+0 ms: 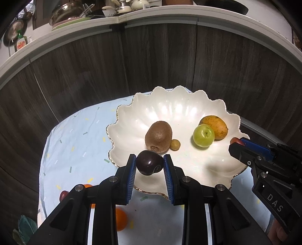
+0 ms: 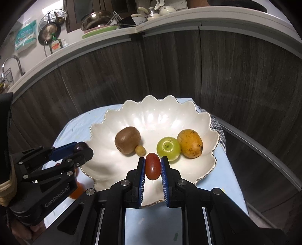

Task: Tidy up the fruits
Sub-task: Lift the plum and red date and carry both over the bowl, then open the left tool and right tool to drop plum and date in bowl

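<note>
Dark plum: clamped between the left gripper pads, over the near rim of the bowl.
Red oblong fruit: pinched by the right gripper, above the bowl's near side.
Scalloped white bowl: held a kiwi, a small yellowish fruit touching it, a green apple and a mango.
Table: pale patterned cloth; an orange lay near the bowl.

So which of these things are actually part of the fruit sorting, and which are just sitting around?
Part of the job:
- dark plum, held by the left gripper
- red fruit, held by the right gripper
- shell-shaped dish
- kiwi
- green apple
- mango
- orange on the cloth

Just lying about:
- dish soap bottle
- pans
- teapot
</note>
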Tool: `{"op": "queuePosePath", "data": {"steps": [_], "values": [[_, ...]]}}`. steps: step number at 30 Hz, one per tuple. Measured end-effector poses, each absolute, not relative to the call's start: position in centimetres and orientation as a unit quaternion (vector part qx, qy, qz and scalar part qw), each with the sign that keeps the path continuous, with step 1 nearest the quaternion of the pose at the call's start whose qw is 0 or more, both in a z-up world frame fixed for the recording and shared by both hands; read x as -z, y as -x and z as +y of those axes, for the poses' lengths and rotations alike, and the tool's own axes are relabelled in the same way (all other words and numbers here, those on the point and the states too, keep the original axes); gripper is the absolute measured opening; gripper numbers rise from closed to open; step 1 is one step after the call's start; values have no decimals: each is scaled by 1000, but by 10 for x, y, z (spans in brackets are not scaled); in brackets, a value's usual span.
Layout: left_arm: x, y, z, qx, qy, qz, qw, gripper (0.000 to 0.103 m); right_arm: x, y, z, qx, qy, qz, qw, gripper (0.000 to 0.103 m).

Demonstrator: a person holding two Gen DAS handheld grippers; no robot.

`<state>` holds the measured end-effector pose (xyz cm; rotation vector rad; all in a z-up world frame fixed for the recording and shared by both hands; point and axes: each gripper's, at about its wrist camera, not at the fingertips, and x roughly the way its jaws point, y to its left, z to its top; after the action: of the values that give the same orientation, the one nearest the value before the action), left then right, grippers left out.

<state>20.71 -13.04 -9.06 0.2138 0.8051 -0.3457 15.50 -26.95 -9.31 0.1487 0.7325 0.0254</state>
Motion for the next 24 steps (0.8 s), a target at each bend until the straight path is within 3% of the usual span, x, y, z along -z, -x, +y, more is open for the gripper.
{"op": "queuePosePath", "data": {"steps": [12, 17, 18, 21, 24], "values": [[105, -216, -135, 169, -104, 414, 888, 30, 104, -165, -272, -17, -81, 381, 921, 18], [108, -214, -135, 166, -108, 413, 889, 47, 105, -165, -271, -17, -78, 387, 919, 19], [108, -214, -134, 166, -107, 413, 889, 48, 105, -166, -270, -16, -78, 387, 919, 20], [106, -215, -132, 163, -105, 411, 891, 56, 103, -165, -270, -12, -76, 384, 920, 41], [104, -215, -129, 159, -105, 409, 892, 60, 101, -164, -269, -9, -73, 379, 923, 51]]}}
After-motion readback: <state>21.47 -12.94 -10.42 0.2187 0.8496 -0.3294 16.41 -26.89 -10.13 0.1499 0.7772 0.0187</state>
